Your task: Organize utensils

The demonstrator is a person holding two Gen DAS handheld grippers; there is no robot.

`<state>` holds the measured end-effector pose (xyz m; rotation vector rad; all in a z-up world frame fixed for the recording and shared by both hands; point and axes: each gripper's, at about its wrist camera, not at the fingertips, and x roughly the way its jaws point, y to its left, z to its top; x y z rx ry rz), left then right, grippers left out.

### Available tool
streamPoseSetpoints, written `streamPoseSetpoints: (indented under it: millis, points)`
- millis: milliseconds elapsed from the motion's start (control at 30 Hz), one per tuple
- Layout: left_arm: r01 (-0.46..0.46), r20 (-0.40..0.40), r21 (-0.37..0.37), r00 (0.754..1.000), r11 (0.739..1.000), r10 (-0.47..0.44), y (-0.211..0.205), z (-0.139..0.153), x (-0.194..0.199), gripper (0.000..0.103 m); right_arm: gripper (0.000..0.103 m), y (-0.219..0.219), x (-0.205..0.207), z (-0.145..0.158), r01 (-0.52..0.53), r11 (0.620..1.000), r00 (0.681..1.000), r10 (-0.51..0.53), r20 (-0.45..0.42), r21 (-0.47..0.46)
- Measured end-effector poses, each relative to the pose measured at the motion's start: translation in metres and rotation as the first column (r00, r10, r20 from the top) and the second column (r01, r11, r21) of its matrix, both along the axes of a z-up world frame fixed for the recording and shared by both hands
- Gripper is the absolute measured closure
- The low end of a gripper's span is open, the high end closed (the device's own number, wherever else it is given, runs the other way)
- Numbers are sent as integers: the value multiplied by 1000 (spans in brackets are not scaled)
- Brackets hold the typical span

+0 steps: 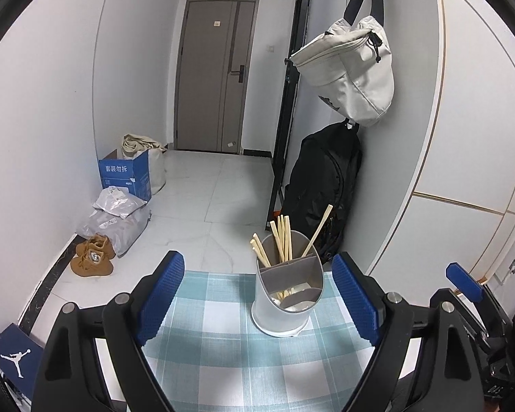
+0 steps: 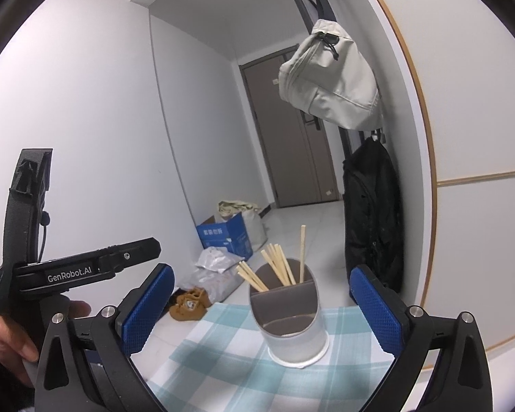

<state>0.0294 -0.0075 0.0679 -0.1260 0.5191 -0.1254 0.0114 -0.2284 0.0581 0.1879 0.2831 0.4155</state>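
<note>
While both hand-held grippers gape empty, pale wooden chopsticks [image 1: 281, 240] stand in the grey divided holder [image 1: 286, 295].
Light, stiff, slippery sticks: pinch near their tops, above the holder's rim.

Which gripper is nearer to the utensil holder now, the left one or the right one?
Roughly equal; perhaps the left. The left gripper is open, the utensil holder between its fingers, right of centre. The right gripper is open too, framing the holder. Neither touches it.

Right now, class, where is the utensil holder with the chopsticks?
In both wrist views the utensil holder stands upright on the checked tablecloth, near its far edge, ahead of both open grippers, with chopsticks in its rear compartments.
</note>
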Motion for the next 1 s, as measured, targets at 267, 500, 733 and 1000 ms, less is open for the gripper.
streamPoseSetpoints:
  millis: [267,500,733,1000]
  points:
    - [-22,19,2,1000,1000,22,2,-9,-12,18,0,1,-12,-4,6,1000,1000,-6,7,7]
    - [-36,25,9,999,999,35,2,-18,-15,18,0,2,-16,-13,5,1000,1000,-5,10,-1]
    - [-42,20,10,999,999,42,2,-24,-18,18,0,3,-21,-23,1,1000,1000,-1,-1,-12]
    - [-42,24,-1,999,999,42,2,-26,-20,18,0,3,-24,-21,1,1000,1000,-1,9,-11]
